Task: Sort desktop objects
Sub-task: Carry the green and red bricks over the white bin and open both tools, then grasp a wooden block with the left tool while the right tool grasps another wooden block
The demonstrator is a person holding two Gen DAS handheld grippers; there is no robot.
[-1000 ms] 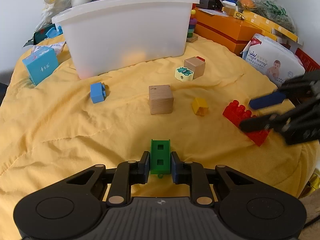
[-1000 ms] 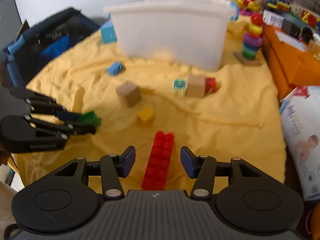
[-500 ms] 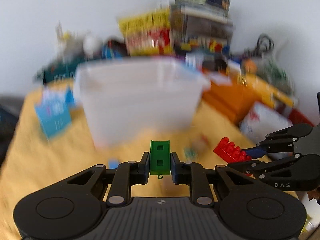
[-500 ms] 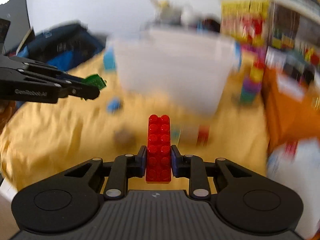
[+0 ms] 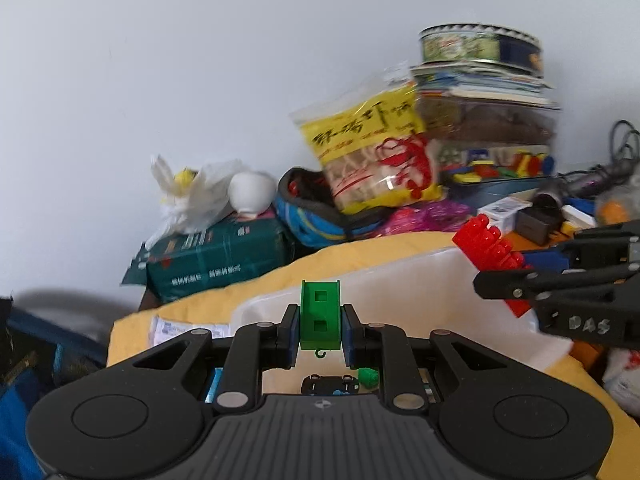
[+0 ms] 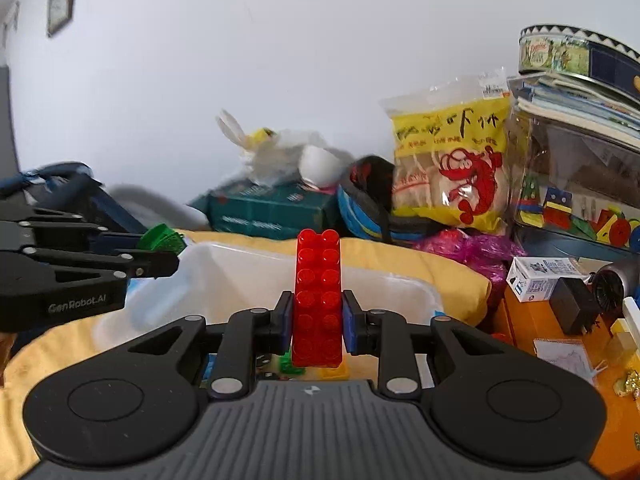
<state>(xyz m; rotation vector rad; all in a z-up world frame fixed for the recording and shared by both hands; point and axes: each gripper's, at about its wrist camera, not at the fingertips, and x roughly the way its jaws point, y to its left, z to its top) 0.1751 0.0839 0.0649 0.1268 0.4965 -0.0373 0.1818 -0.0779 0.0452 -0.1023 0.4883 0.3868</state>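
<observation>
**Two toy pieces held over the white bin**

The green block (image 5: 320, 316), a small plastic piece with two square holes and a tiny hook at its near end, is sitting clamped between the left gripper's (image 5: 320, 330) pads, pointing forward over the white bin (image 5: 404, 304). The red brick (image 6: 318, 300), a long two-stud-wide translucent piece, is standing pinched lengthwise in the right gripper (image 6: 318, 320), above the same bin's open top, where small toys are lying.

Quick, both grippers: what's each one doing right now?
Left gripper: closed on the green brick.
Right gripper: closed on the red brick.
</observation>
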